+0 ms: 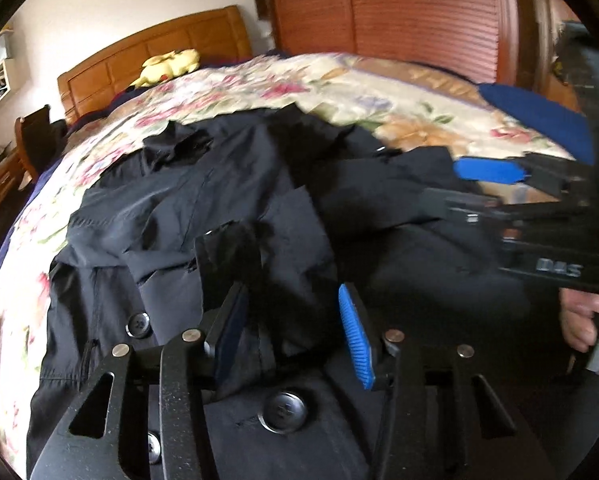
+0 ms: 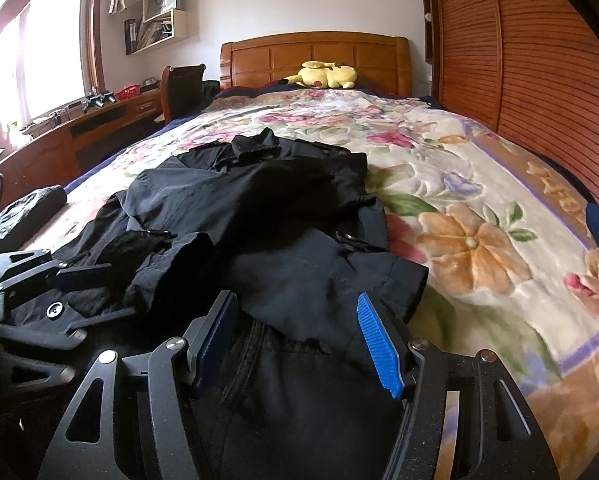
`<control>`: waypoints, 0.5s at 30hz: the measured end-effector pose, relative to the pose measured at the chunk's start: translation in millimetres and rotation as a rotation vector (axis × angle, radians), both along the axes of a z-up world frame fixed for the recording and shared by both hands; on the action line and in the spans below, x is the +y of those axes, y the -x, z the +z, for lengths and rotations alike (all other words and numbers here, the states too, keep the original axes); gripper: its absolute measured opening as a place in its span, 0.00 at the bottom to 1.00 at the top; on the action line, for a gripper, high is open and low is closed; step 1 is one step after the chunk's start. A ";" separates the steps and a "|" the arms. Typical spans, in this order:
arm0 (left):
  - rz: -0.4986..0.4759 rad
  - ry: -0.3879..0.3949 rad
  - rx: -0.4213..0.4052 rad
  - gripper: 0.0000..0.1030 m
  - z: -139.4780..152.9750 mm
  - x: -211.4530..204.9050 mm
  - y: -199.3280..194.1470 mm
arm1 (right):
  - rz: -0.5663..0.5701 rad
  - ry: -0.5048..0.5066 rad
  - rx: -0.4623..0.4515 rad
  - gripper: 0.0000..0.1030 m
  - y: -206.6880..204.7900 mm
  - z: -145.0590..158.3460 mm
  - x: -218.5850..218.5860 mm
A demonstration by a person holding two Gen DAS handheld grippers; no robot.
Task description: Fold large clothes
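A large black coat (image 1: 227,208) with big dark buttons lies crumpled on the floral bedspread (image 1: 259,84). My left gripper (image 1: 291,328) is open just above the coat, with a raised fold of black cloth between its blue pads. My right gripper (image 2: 295,332) is open low over the coat (image 2: 259,208), its jaws on either side of a folded sleeve edge, not closed on it. In the left wrist view the right gripper (image 1: 475,184) comes in from the right, held by a hand. The left gripper (image 2: 39,292) shows at the left of the right wrist view.
The bed has a wooden headboard (image 2: 315,56) with a yellow plush toy (image 2: 323,76). A slatted wooden wardrobe (image 2: 519,80) runs along the right side. A desk (image 2: 79,128) and chair (image 2: 183,88) stand left under a window. A blue cushion (image 1: 539,120) lies near the bed's right edge.
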State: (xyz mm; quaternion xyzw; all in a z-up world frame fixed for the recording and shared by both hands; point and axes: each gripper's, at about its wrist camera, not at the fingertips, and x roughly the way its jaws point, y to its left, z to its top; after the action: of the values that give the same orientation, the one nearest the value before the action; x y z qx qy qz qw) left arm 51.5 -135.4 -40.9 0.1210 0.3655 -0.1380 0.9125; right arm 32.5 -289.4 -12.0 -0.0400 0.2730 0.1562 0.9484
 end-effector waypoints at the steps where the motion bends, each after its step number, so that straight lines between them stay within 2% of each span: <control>1: 0.004 -0.005 0.008 0.47 -1.8 1.3 -2.0 | 0.000 0.001 0.001 0.62 0.4 0.0 -0.2; 4: 0.013 -0.028 0.018 0.47 -5.8 4.2 -5.6 | 0.003 0.011 0.001 0.62 0.9 -0.2 2.9; 5: 0.011 -0.029 0.018 0.43 -6.8 5.1 -5.5 | 0.004 0.016 0.001 0.62 1.1 -0.1 3.9; 6: 0.003 -0.026 0.020 0.37 -7.3 6.4 -4.4 | 0.006 0.021 0.000 0.62 1.0 -0.3 5.5; 7: -0.003 -0.024 0.025 0.19 -7.6 7.9 -3.4 | 0.007 0.027 -0.001 0.63 0.9 -0.4 6.2; 8: 0.003 -0.028 0.023 0.10 -7.4 10.0 -3.2 | 0.009 0.034 -0.002 0.63 1.1 -0.4 7.7; 11: 0.027 -0.040 -0.022 0.05 1.0 23.6 2.1 | 0.012 0.044 -0.005 0.63 1.2 -0.6 9.7; 15: 0.101 0.014 -0.097 0.04 27.7 63.1 8.5 | 0.013 0.055 -0.011 0.63 2.8 -0.7 11.0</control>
State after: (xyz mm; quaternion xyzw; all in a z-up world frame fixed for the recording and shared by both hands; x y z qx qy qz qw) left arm 43.0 -72.3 -13.2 0.1027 0.3254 -0.0883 0.9358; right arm 29.6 -278.4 -12.7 -0.0690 0.2717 0.1546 0.9474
